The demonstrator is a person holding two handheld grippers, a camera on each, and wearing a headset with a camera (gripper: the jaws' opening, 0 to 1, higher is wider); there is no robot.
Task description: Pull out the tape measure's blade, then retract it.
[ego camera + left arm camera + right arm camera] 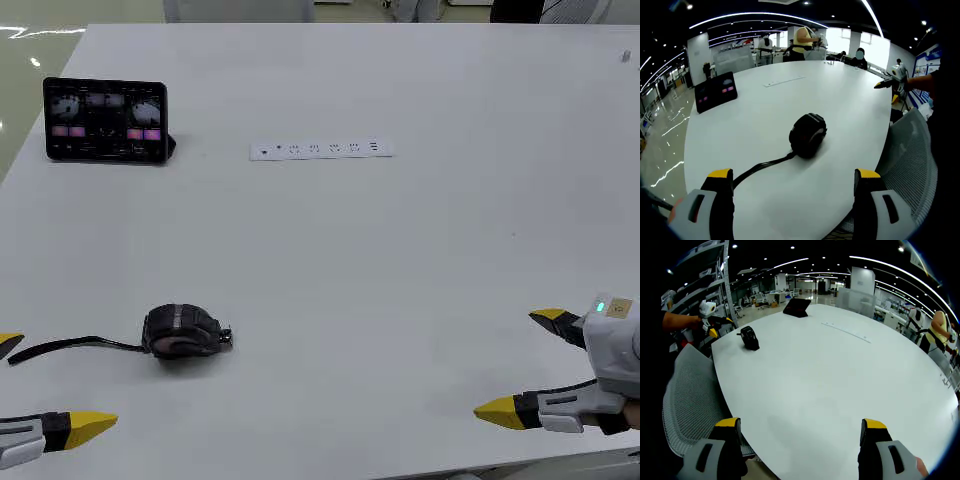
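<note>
Lying toward the left of a white table (400, 250), close to its front edge, a black tape measure (183, 332) rests flat on the surface with a small metal tip showing at its right end. Its dark strap (70, 346) trails leftward across the tabletop. The left gripper (52, 381) hovers at the front left corner of the head view, its yellow-tipped jaws spread wide and holding nothing. The strap's loose end reaches in between them, though whether it touches either jaw cannot be told. In the left gripper view the tape measure sits straight ahead, centred between the jaws but apart from both. The right gripper (518, 362) hangs at the front right edge of the table, well apart from the tape measure, jaws likewise spread and empty. A broad stretch of bare tabletop lies between the two grippers. A dark tablet (105, 120) stands propped near the far left edge, its screen lit, and a white power strip (320, 149) lies flat across the far middle, both well apart from the tape measure. A grey mesh chair (690, 390) sits just beside the table's rounded front edge in both gripper views.
</note>
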